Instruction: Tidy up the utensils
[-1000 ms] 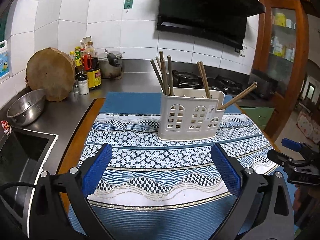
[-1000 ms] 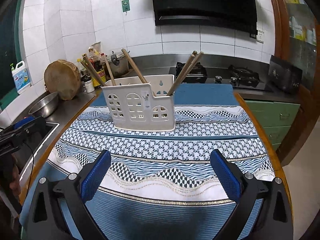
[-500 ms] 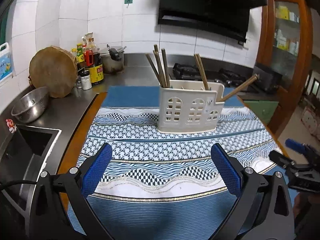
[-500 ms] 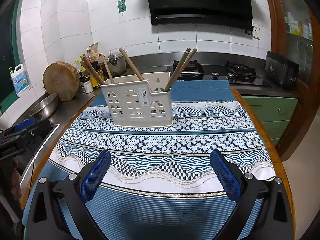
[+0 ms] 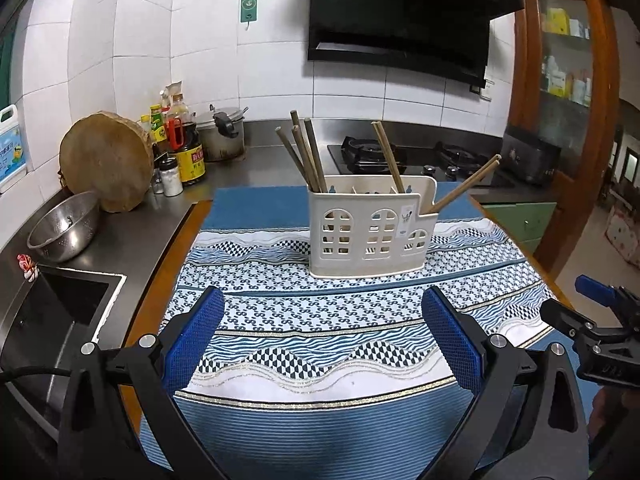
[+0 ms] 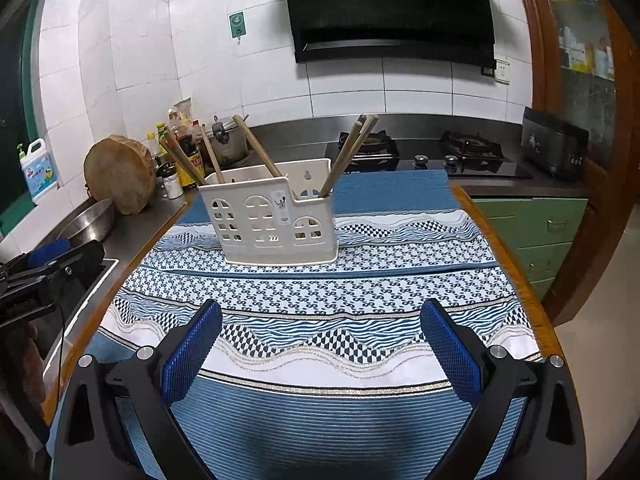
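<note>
Standing upright mid-cloth: wooden chopsticks [image 5: 308,152], splayed across compartments of a white perforated plastic holder [image 5: 370,228] on the patterned blue cloth [image 6: 320,284] over the counter. Holder lies straight ahead of both grippers. Left gripper [image 5: 326,340] and right gripper [image 6: 320,344]: jaws apart, empty, about equally near.

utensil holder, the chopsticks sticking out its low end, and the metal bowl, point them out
utensil holder [image 5: 370,236], left wrist view, front wall.
chopsticks [image 5: 466,188], left wrist view, mid-shaft.
metal bowl [image 5: 64,226], left wrist view, inner wall.
</note>
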`<state>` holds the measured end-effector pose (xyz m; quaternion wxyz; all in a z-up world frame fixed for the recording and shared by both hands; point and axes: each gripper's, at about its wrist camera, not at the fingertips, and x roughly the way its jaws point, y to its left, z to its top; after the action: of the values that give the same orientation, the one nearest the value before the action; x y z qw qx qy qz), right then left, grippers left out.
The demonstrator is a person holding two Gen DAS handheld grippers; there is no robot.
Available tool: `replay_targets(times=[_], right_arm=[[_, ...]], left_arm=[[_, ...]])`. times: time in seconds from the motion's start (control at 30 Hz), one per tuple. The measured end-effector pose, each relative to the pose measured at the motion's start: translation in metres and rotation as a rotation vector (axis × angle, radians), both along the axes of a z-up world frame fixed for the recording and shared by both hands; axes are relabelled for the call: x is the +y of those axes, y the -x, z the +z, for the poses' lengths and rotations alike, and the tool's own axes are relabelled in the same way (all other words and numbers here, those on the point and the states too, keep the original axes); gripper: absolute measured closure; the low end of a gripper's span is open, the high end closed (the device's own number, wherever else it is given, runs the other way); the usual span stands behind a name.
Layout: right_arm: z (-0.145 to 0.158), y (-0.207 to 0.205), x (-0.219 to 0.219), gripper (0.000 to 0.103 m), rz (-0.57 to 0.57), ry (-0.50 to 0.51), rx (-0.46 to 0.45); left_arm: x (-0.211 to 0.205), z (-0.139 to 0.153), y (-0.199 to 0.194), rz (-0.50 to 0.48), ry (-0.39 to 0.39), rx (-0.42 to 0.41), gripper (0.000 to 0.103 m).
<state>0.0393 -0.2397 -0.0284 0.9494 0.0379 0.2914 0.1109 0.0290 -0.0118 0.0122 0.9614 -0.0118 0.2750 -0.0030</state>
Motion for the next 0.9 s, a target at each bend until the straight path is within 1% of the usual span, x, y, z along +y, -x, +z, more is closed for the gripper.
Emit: replay_targets(times=[0.23, 0.5, 0.9], right_arm=[[0.0056, 0.0043, 0.0001, 0.007, 0.002, 0.006, -0.018], [0.0062, 0.0056, -0.0002, 0.007, 0.002, 0.004, -0.019], [0.0058, 0.0056, -0.0003, 0.007, 0.003, 0.003, -0.017]], left_arm=[[-0.0023, 0.0021, 0.0017, -0.005, 0.000, 0.002, 0.005], [-0.0032, 0.0012, 0.0003, -0.010, 0.015, 0.027, 0.005], [-0.0036, 0.0001, -0.0029, -0.022, 0.039, 0.037, 0.005]])
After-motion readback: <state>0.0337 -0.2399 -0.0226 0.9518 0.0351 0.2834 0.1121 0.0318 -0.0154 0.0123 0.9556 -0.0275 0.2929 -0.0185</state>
